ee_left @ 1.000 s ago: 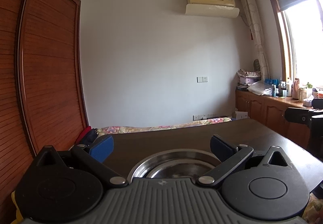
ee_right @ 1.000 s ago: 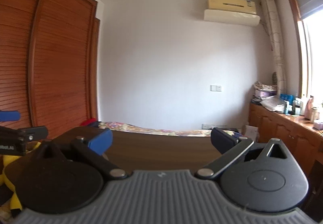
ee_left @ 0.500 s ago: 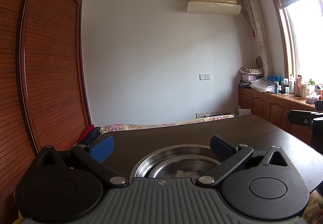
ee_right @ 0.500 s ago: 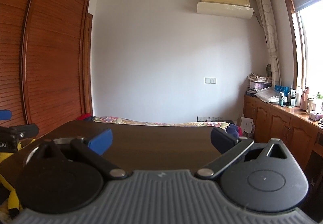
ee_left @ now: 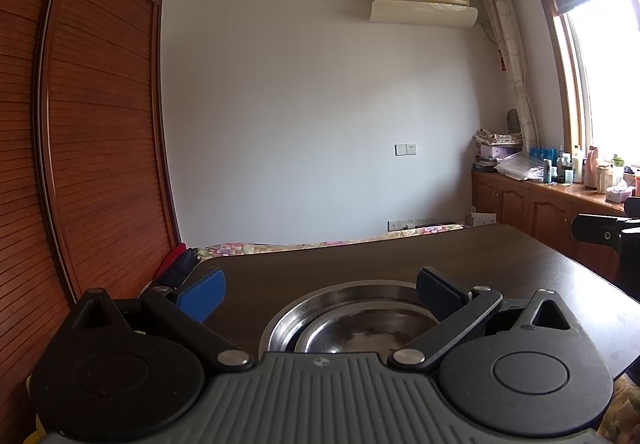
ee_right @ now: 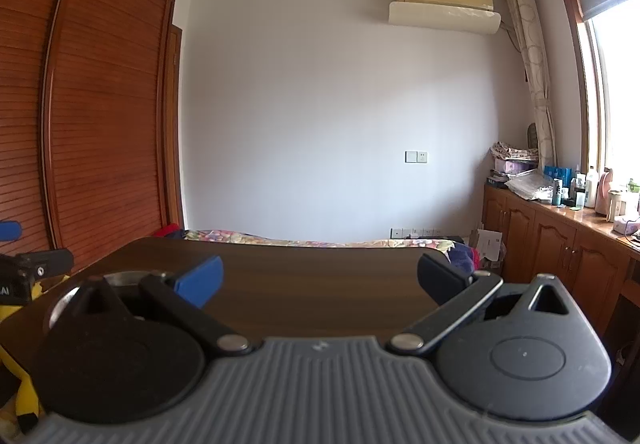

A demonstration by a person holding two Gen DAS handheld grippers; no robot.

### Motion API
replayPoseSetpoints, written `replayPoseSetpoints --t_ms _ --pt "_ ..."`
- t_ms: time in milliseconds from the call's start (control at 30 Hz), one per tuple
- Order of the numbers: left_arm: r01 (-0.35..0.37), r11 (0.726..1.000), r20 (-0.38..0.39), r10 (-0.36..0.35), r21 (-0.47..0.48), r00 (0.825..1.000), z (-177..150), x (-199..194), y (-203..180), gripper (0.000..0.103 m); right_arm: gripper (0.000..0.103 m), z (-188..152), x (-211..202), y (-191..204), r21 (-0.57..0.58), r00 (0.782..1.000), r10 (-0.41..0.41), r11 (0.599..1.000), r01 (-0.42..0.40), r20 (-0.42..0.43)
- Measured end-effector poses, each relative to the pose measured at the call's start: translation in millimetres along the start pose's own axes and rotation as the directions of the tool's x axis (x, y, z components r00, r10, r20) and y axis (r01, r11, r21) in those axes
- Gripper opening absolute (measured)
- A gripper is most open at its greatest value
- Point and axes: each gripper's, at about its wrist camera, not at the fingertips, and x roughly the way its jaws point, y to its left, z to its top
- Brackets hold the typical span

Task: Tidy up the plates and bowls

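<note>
1. My left gripper [ee_left: 320, 294] has its jaws wide apart, holding nothing.
2. Between its fingers, low on the dark table [ee_left: 500, 268], sit the stacked steel plates [ee_left: 352, 320].
3. My right gripper [ee_right: 320, 278] is likewise spread and empty above bare tabletop; the plates' rim [ee_right: 120, 276] peeks behind its left finger.
</note>
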Motion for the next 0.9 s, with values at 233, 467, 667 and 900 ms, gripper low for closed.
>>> replayPoseSetpoints --t_ms 233,467,667,900 --pt "-0.002 1.0 -0.002 0.002 0.0 1.0 -1.5 0.0 -0.2 0.103 0.103 0.5 0.8 -1.7 -0.001 1.0 -0.001 1.0 0.001 -0.004" --pt "-0.005 1.0 -0.002 0.005 -0.001 1.0 -1.8 0.1 -0.5 0.103 0.103 0.8 1.6 -2.6 0.001 1.0 -0.003 1.0 0.003 -0.005" --pt "-0.005 1.0 -0.001 0.005 -0.002 1.0 -2.1 0.1 -0.4 0.103 0.103 -0.1 0.5 -3.1 0.001 1.0 -0.005 1.0 0.005 -0.003" --pt "-0.005 1.0 -0.001 0.005 -0.002 1.0 -2.2 0.5 -0.2 0.103 0.103 -1.2 0.2 -3.2 0.0 1.0 -0.005 1.0 0.005 -0.004"
